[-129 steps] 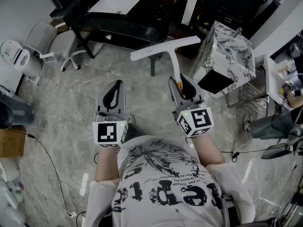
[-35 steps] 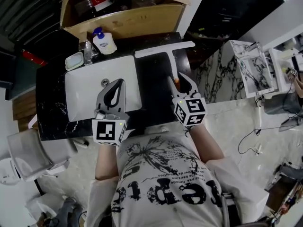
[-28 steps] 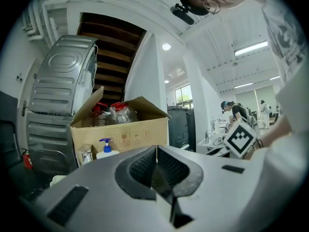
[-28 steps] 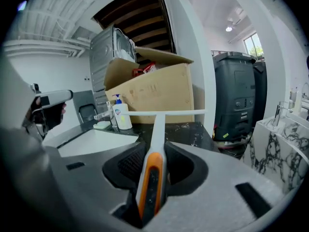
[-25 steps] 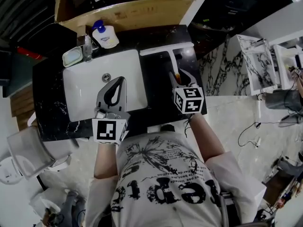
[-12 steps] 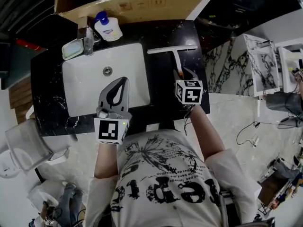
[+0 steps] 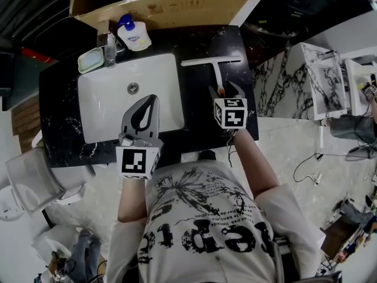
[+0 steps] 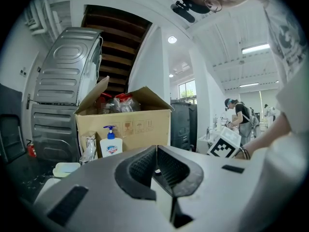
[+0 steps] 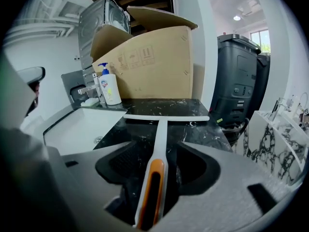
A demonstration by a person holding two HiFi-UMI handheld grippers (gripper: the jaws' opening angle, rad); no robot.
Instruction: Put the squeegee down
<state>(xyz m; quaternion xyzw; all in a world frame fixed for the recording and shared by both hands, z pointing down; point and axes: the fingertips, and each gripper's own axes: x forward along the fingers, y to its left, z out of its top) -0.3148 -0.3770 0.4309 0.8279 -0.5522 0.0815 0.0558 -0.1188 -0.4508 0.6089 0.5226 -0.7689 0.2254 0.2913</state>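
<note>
The white squeegee [image 7: 216, 69] with an orange-lined handle [image 9: 153, 178] lies on the black marble counter [image 7: 238, 46], its blade [image 9: 166, 117] toward the cardboard box. My right gripper [image 7: 222, 89] [image 9: 158, 151] is around the handle's near end. Its jaws are opening, with a gap on each side of the handle, so the pads do not press it. My left gripper [image 7: 149, 100] [image 8: 155, 149] hovers over the front of the white sink [image 7: 88, 90], shut and empty.
A soap bottle [image 7: 134, 35] [image 9: 110, 88], a faucet [image 7: 110, 45] and a green soap dish [image 7: 91, 59] sit behind the sink. An open cardboard box [image 7: 165, 7] [image 9: 154, 62] stands at the counter's back. A marble-patterned cabinet [image 7: 283, 81] is to the right.
I came from the open floor to the sink counter. The right gripper sank with the squeegee until it lay on the black top, then its jaws spread off the handle. The left gripper stayed shut.
</note>
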